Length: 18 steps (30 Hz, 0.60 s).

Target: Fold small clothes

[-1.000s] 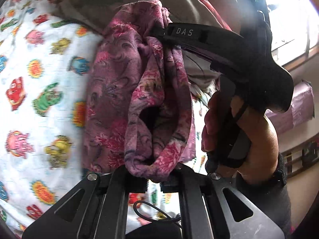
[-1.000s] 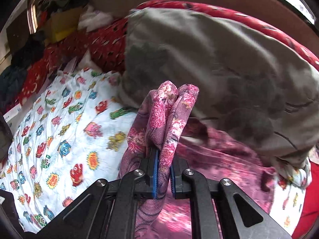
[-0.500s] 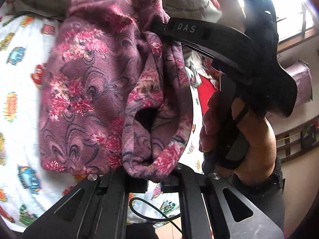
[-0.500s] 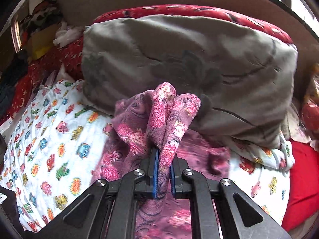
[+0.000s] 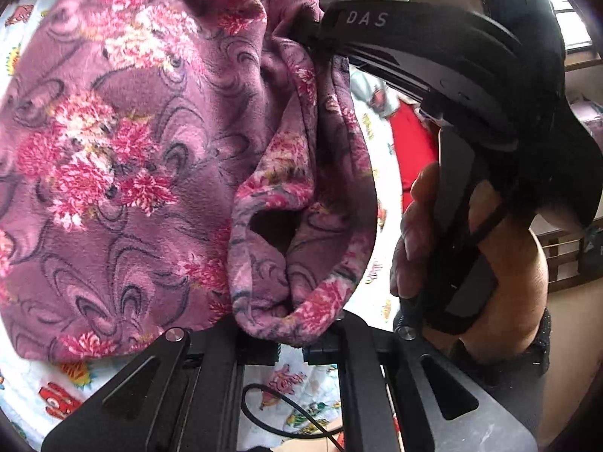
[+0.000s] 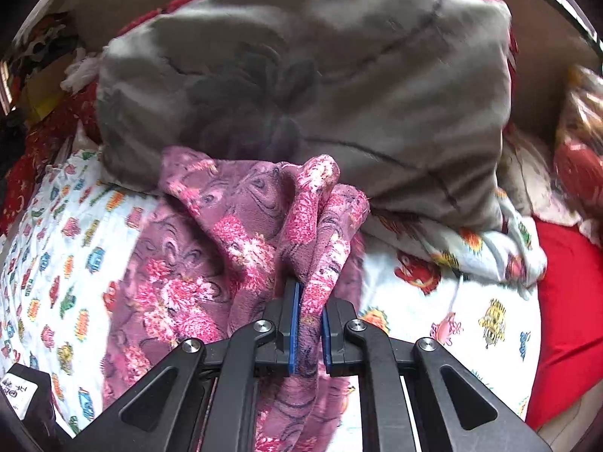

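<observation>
A purple fleece garment with pink flowers (image 5: pixel 132 158) fills the left wrist view and hangs above the bed. My left gripper (image 5: pixel 290 342) is shut on a bunched edge of it. My right gripper (image 6: pixel 309 324) is shut on another bunched edge of the same garment (image 6: pixel 211 263), whose free part drapes to the left over the cartoon-print sheet. In the left wrist view the right gripper's black body (image 5: pixel 471 86), marked DAS, and the hand that holds it are close on the right, with its tip buried in the fabric.
A white sheet with cartoon prints (image 6: pixel 56 263) covers the bed. A large grey pillow (image 6: pixel 320 86) lies just behind the garment. Red bedding (image 6: pixel 569 301) lies at the right edge. A pile of clothes (image 6: pixel 41 56) sits far left.
Both grippers have carried the garment to the right along the bed, towards the grey pillow. The cloth has spread wider and come closer in the left wrist view. Both grips hold.
</observation>
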### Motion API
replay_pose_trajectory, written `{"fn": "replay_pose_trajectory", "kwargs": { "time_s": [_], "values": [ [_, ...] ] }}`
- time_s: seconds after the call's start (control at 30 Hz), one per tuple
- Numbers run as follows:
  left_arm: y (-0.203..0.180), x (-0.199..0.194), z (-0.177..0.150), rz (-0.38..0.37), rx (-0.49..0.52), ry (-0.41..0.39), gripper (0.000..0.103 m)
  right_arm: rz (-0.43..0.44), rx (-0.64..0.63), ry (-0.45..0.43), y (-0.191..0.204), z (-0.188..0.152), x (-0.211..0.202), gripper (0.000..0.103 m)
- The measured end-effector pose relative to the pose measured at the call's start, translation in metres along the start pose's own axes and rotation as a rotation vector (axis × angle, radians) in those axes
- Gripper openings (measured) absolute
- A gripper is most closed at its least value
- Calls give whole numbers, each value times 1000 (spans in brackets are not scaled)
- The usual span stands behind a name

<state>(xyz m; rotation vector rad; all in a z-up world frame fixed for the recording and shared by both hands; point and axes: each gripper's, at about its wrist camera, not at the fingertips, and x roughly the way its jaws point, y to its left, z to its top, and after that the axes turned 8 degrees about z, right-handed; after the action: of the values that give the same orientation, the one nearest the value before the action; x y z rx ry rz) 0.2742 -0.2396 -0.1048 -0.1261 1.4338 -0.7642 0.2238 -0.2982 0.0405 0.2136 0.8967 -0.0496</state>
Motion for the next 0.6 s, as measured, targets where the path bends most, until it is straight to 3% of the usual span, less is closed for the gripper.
{"fn": "replay_pose_trajectory", "kwargs": {
  "time_s": [0.17,0.33,0.37,0.43,0.5,0.53,0.6],
  "values": [
    [13,24,20,-15,-41,38,6,48,89,56,-24,-9,30,10],
    [29,3,23,-53,25,42,12,101,186,52,-48,-13,31,30],
    [34,-9,25,-56,46,17,14,116,204,45,-53,-13,27,31],
    [47,-30,33,-26,60,-53,34,146,261,9,-68,-11,14,32],
    [67,-49,51,36,37,-158,47,168,315,-36,-79,-6,5,34],
    [81,-54,65,76,2,-196,47,177,331,-42,-82,-3,5,36],
    [99,-50,80,94,-63,-200,47,193,343,-30,-83,4,12,39]
  ]
}}
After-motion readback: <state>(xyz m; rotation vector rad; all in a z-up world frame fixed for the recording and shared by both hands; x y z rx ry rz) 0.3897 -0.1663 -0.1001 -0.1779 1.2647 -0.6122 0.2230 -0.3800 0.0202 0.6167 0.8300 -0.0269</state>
